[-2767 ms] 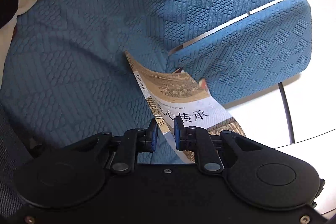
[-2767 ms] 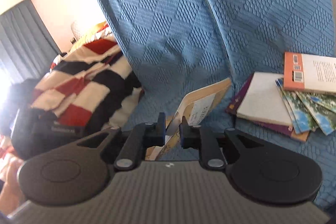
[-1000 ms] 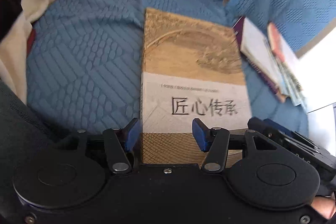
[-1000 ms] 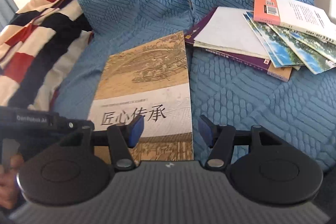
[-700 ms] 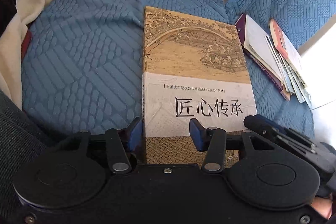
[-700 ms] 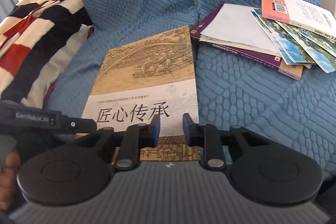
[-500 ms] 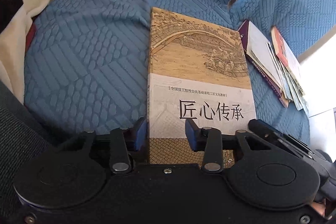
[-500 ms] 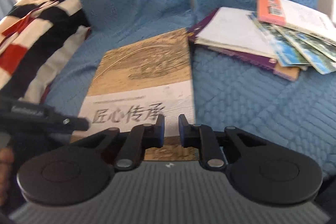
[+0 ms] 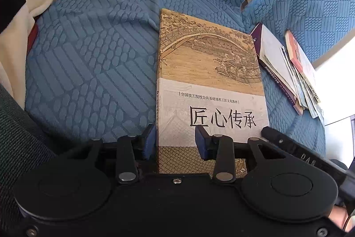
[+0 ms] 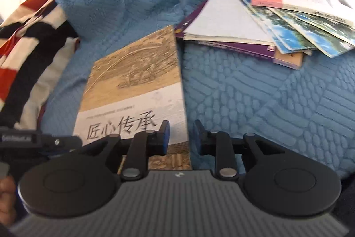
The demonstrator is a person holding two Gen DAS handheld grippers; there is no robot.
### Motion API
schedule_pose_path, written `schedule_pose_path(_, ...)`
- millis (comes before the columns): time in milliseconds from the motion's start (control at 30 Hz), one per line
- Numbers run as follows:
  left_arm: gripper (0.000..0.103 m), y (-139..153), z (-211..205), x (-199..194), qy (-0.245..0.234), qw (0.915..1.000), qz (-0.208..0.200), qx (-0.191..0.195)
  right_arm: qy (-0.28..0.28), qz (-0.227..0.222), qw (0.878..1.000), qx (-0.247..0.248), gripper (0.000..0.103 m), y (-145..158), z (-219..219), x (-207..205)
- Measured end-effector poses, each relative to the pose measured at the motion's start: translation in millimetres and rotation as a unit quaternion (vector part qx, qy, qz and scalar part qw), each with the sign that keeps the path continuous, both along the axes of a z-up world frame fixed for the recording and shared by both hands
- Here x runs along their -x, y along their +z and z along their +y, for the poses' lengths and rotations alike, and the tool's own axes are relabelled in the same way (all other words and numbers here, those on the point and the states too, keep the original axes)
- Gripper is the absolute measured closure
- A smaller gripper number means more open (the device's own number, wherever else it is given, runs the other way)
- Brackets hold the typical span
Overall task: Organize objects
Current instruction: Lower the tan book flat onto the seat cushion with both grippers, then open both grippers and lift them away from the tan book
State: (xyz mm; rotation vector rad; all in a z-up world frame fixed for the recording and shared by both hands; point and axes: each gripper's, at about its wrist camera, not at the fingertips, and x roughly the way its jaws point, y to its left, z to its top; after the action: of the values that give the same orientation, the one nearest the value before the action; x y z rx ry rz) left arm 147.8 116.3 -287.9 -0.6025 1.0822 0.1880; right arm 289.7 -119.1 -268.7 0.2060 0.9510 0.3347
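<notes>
Lying flat: tan paperback book with a painted bridge scene and a white title band [image 9: 210,90], face up at centre frame on the blue quilted sofa cover [image 9: 88,63], title toward the grippers, probably set apart to start a tidy stack.
Left gripper [image 9: 175,140]: lower centre, jaws part open over the book's near left corner, spine edge between them, pads not pressing.
Right gripper [image 10: 180,137]: lower centre of its view, jaws part open and just widened, straddling the book's near right edge, nothing clamped.
Loose pile: purple, white, scenic and orange-backed books fanned untidily [image 10: 266,21] at upper right, just beside the tan book, likely next to sort.
Striped blanket [image 10: 28,41]: bunched at left, clear of the book.
</notes>
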Motion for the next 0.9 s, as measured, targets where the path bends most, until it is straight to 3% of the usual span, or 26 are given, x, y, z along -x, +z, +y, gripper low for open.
schedule_pose_path(100, 0.067, 0, 1, 0, 0.001, 1.0000, -0.001, 0.002, 0.009, -0.008, 1.000, 0.021, 0.072, 2, 8, 2)
schedule_pose_path(400, 0.066, 5, -1, 3, 0.007, 0.9999, 0.007, -0.013, 0.026, 0.000, 0.999, 0.019, 0.072, 4, 14, 4)
schedule_pose_path(600, 0.066, 16, -7, 3, 0.001, 0.9997, -0.006, -0.022, 0.010, 0.012, 1.000, -0.002, 0.075, 11, 6, -2)
schedule_pose_path(733, 0.067, 37, -12, 7, -0.006, 0.9980, -0.029, -0.056, 0.005, -0.002, 1.000, -0.009, 0.075, 35, 1, -3)
schedule_pose_path(900, 0.067, 69, -14, 13, -0.003, 0.9959, -0.060, -0.067, 0.014, -0.048, 0.999, -0.020, 0.075, 83, -5, 3)
